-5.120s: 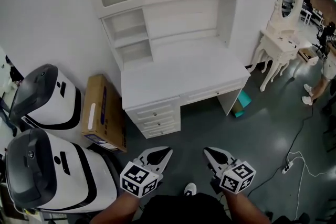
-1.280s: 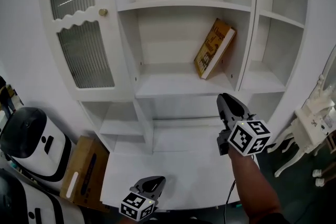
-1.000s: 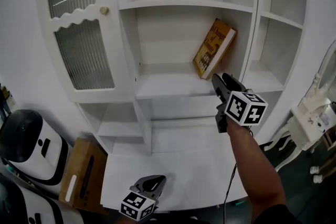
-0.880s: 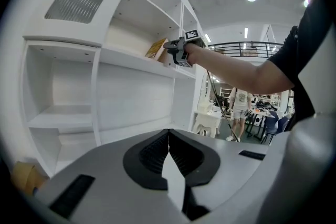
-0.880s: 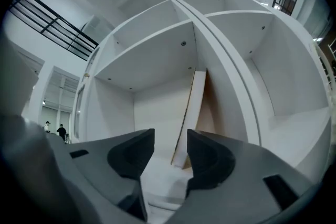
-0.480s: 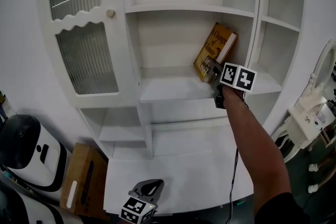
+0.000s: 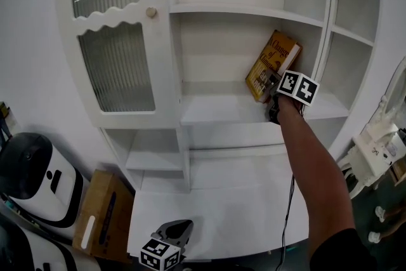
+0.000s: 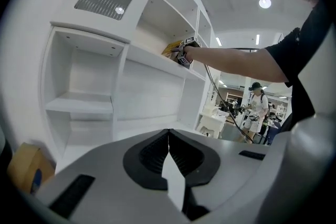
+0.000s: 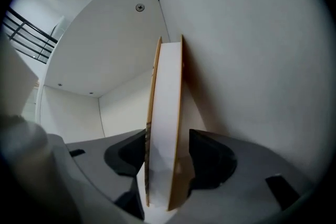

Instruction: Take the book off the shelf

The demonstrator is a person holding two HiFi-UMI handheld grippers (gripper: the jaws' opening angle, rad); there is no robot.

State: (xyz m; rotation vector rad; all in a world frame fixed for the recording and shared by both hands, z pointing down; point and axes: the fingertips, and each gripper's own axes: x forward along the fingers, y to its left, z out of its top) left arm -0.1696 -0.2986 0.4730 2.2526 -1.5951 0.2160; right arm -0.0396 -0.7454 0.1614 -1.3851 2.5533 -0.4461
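A yellow-brown book leans tilted against the right wall of the middle shelf. My right gripper reaches out level to the book's lower part. In the right gripper view the book stands edge-on between the two jaws. Those jaws have just been opening; a thin gap shows beside the right one. My left gripper hangs low over the desk top, its jaws together with nothing in them. The left gripper view shows the book far off, with the right arm stretched to it.
A glass-fronted cabinet door is at the upper left, small open cubbies below it. A cardboard box and a white-and-black machine stand on the floor at the left. A white dressing table is at the right. A person stands far back.
My right gripper has travelled up and forward from below the shelf to the book, and its jaws now stand on either side of the book. The left gripper has sunk slightly in view.
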